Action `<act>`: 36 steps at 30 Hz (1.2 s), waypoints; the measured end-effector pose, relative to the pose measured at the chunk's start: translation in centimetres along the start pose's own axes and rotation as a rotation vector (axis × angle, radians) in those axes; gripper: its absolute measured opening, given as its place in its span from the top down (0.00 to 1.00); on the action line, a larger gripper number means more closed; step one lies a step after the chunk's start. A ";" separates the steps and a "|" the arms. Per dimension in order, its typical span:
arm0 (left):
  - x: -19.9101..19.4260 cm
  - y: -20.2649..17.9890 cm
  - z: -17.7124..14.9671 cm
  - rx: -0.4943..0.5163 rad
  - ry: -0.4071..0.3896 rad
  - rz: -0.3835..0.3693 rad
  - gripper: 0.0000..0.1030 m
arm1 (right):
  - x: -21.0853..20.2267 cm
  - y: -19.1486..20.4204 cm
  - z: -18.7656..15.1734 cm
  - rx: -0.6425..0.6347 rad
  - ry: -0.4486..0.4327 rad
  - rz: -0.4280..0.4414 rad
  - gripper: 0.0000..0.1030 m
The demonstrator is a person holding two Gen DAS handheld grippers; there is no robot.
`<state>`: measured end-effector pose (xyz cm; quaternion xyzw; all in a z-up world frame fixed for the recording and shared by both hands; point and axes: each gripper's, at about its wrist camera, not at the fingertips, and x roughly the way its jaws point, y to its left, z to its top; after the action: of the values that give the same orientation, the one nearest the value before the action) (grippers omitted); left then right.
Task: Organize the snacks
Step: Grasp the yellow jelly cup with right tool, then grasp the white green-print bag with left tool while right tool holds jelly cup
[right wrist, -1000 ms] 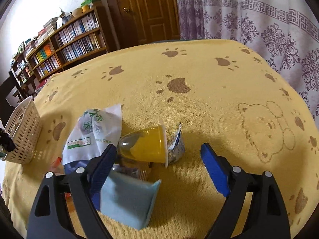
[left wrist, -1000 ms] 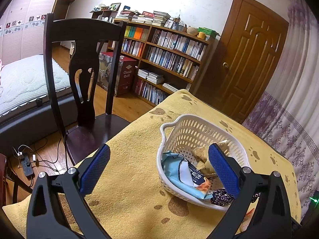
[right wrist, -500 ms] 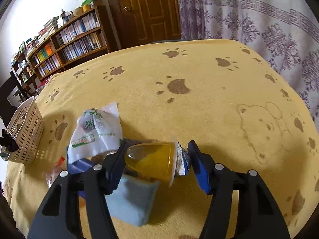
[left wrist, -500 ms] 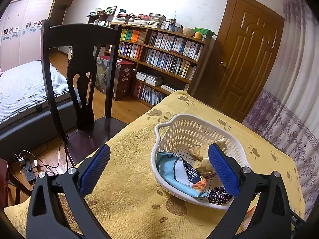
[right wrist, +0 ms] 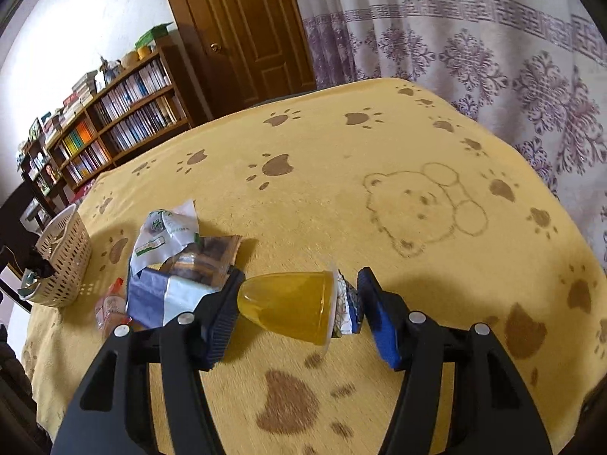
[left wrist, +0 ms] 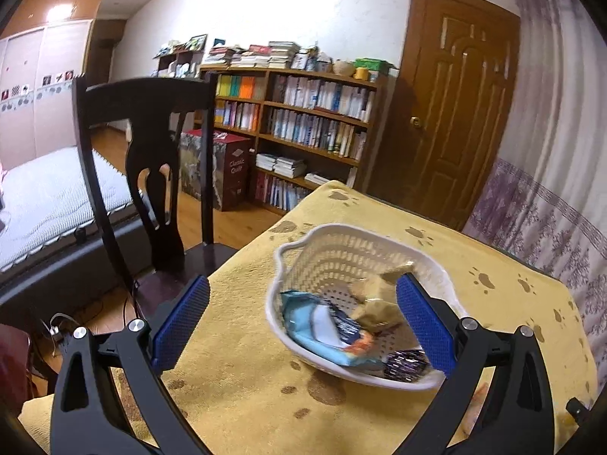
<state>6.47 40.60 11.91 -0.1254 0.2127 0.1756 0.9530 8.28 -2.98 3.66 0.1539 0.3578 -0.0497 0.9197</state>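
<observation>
My right gripper (right wrist: pixel 299 307) is shut on a yellow jelly cup (right wrist: pixel 288 305), held sideways a little above the yellow cloth, foil lid toward the right finger. Left of it lies a pile of snacks: a white and green packet (right wrist: pixel 167 235), a brown cookie pack (right wrist: pixel 206 259), a blue and white packet (right wrist: pixel 159 297) and a small red-capped pack (right wrist: pixel 110 305). The white basket (left wrist: pixel 353 242) sits ahead of my left gripper (left wrist: pixel 303 322), which hangs open above its near rim. In the basket lie a light blue packet (left wrist: pixel 322 328), tan packets (left wrist: pixel 375 303) and a dark wrapped sweet (left wrist: pixel 404 366). The right wrist view shows the basket (right wrist: pixel 64 258) at far left.
A yellow paw-print cloth (right wrist: pixel 379 174) covers the table. A dark wooden chair (left wrist: pixel 151 174) stands at the table's left edge. Beyond are a bookshelf (left wrist: pixel 303 129), a brown door (left wrist: pixel 447 106), a bed (left wrist: pixel 49 189) and patterned curtains (right wrist: pixel 474 45).
My right gripper closed on the jelly cup and lifted it off the snack pile, moving right. The left gripper stayed open and drifted slightly back from the basket.
</observation>
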 end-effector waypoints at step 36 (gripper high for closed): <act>6.0 -25.9 -7.4 0.408 0.452 -0.359 0.03 | -2.0 -4.0 -3.0 0.064 -0.089 0.031 0.40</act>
<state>18.97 16.46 7.01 -0.0035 0.4234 -0.0729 0.9030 4.09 -5.82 1.93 0.1864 0.3124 -0.0539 0.9299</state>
